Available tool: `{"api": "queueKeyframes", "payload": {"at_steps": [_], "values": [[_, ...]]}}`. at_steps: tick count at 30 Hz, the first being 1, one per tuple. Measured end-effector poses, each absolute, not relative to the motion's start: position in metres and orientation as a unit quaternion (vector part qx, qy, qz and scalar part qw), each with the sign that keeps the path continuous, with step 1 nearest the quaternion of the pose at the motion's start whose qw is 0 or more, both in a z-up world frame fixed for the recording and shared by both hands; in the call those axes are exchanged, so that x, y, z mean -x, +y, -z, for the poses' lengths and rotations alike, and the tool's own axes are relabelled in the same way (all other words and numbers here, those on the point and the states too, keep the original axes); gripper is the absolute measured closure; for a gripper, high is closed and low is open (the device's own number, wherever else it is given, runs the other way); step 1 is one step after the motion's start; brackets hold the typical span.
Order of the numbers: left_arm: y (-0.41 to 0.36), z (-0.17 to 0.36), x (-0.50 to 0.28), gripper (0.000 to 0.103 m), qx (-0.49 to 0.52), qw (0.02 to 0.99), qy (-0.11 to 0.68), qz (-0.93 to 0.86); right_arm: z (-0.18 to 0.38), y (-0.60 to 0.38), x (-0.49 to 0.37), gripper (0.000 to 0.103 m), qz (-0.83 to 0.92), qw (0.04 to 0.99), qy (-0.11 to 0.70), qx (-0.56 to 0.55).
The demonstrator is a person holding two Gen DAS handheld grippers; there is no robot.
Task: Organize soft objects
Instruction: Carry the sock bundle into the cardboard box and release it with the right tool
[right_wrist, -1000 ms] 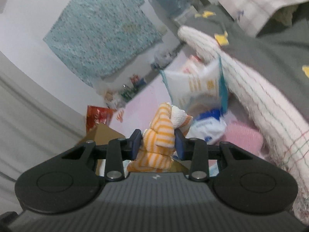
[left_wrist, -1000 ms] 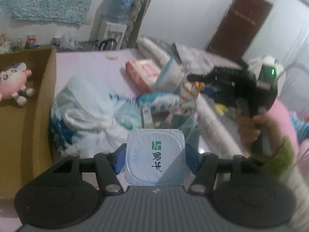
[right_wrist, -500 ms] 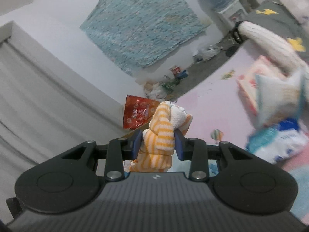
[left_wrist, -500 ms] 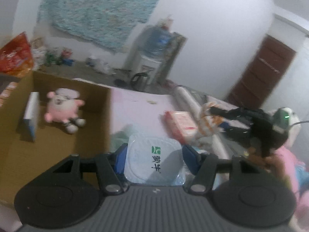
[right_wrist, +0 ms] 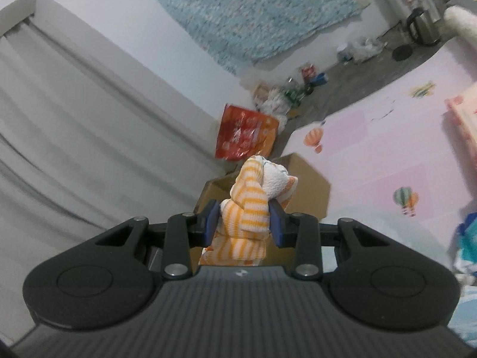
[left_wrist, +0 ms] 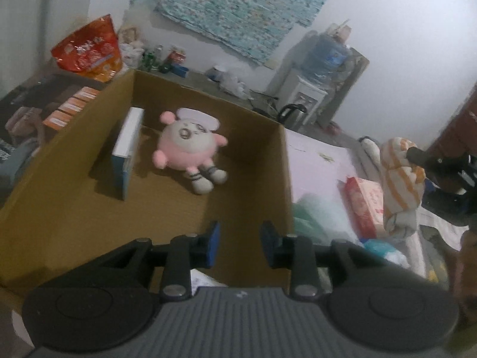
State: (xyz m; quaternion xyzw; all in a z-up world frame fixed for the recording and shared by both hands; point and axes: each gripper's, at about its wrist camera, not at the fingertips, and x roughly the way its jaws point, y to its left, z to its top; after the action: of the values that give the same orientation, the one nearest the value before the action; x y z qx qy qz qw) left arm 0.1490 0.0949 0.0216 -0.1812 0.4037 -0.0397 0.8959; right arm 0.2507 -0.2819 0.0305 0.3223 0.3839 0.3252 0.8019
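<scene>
Cardboard box has open floor at 6 o'clock; pink plush sits mid-box. Left gripper fingers have just been closing, empty. Right gripper fingers clamp striped plush.

Left gripper: jaws just been closing, nothing between them. Right gripper: clamped on orange-and-white striped plush toy.

White walls, a hung teal cloth, grey curtains, a water dispenser.
</scene>
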Motion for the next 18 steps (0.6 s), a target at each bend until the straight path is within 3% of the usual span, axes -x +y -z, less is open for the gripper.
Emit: {"api": "queueKeyframes", "payload": {"at_steps": [3,8,18], "values": [[0.104,-0.022,-0.142,0.060,0.180,0.901,0.395,0.021,-0.029,-0.249,-0.263,0.069,-0.342,0.789,0.402,-0.315],[0.110,-0.027,-0.132,0.037,0.158,0.913,0.375,-0.008,-0.031,-0.165,-0.293,0.069,-0.366,0.779,0.439,-0.258],[0.120,-0.024,-0.122,0.026,0.137,0.917,0.375,-0.015,0.000,-0.032,-0.338,0.066,-0.254,0.836,0.486,0.026]]}}
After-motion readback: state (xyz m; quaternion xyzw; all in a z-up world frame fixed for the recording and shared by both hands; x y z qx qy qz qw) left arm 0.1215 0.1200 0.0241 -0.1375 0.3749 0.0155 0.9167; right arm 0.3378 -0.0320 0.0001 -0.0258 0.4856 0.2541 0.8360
